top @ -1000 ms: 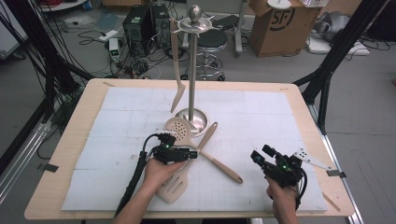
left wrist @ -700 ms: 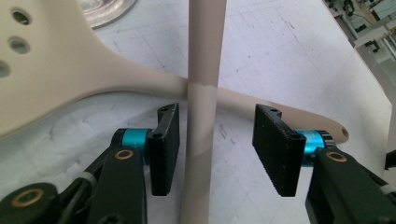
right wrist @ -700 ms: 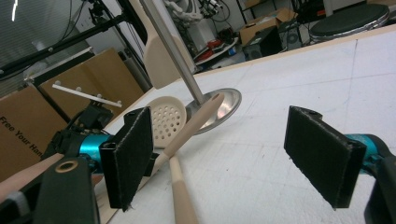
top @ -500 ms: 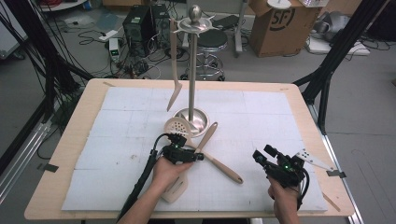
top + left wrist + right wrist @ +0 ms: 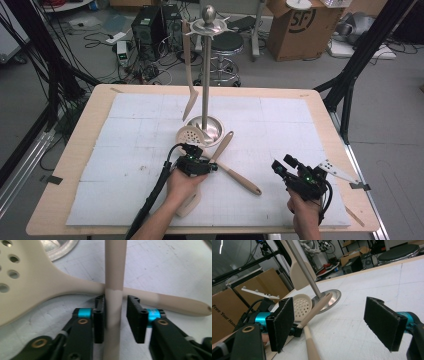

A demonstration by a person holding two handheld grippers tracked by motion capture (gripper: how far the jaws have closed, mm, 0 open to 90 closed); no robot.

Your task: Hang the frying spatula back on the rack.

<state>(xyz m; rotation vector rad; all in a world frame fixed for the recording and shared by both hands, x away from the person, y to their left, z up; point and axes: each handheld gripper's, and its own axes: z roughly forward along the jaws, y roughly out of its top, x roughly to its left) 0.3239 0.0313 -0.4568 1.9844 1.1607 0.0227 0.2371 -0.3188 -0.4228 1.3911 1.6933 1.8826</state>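
Nearest the person, the right gripper (image 5: 287, 172) hangs over the white mat (image 5: 300, 120) on the tabletop (image 5: 90, 120) with its fingers (image 5: 283, 322) spread wide and nothing between them. Just beyond the left hand (image 5: 182, 185), the left gripper (image 5: 115, 315) has been closing its fingers (image 5: 100, 317) around the handle of a beige utensil (image 5: 113, 285) that lies on the mat; one finger touches the handle while a thin gap shows at the other, so the grip looks nearly made rather than firm. That handle lies across the handle of a slotted spatula (image 5: 30, 292), whose perforated head rests beside the metal stand's base (image 5: 212, 129). Farther back, the stand's pole rises to a ring of hooks where one spatula (image 5: 189, 75) already hangs. By the look of it, one utensil is hung and two remain on the mat, with lifting and hooking the gripped one yet to do.
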